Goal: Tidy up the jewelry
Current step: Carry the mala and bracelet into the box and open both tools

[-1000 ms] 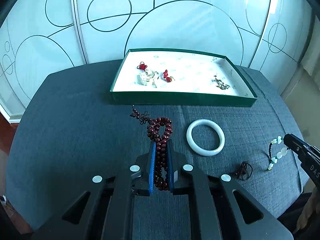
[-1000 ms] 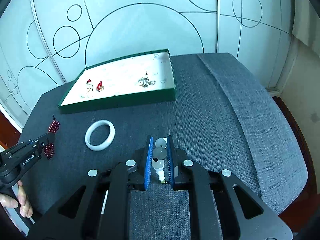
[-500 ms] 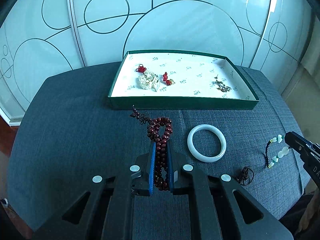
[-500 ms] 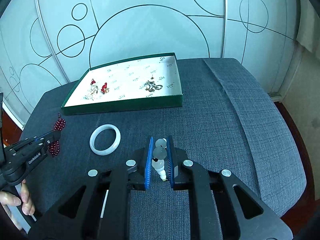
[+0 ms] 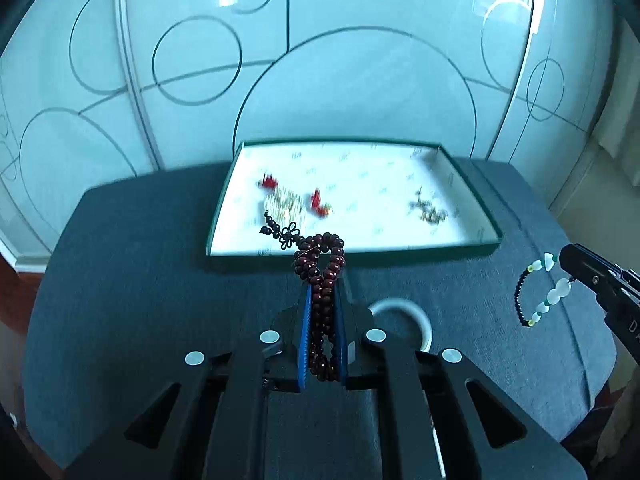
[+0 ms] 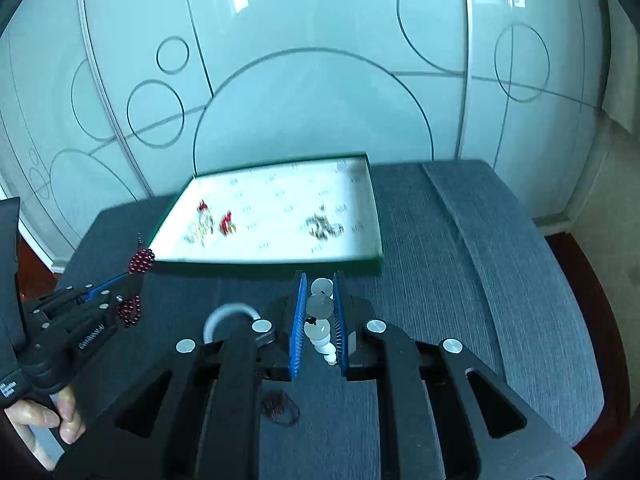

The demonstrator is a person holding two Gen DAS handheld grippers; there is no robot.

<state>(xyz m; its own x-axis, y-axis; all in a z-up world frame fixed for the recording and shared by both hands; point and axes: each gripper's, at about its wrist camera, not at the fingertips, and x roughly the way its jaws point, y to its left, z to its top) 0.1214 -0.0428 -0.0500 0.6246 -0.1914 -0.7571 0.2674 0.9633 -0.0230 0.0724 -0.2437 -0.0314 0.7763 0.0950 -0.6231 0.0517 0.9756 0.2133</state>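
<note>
On grey upholstery (image 6: 460, 264) — patterned glass panels (image 6: 320, 80) behind.

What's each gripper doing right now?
Left gripper: closed on the dark red bead bracelet.
Right gripper: closed on the pale stone bracelet.

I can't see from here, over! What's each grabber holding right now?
Left gripper shut on dark red bead bracelet. Right gripper shut on pale stone bracelet. Green tray ahead. White bangle on cushion below, not blocking.

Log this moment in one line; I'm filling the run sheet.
left tool: shut on red bead bracelet | right tool: shut on pale stone bracelet | tray: ahead
</note>
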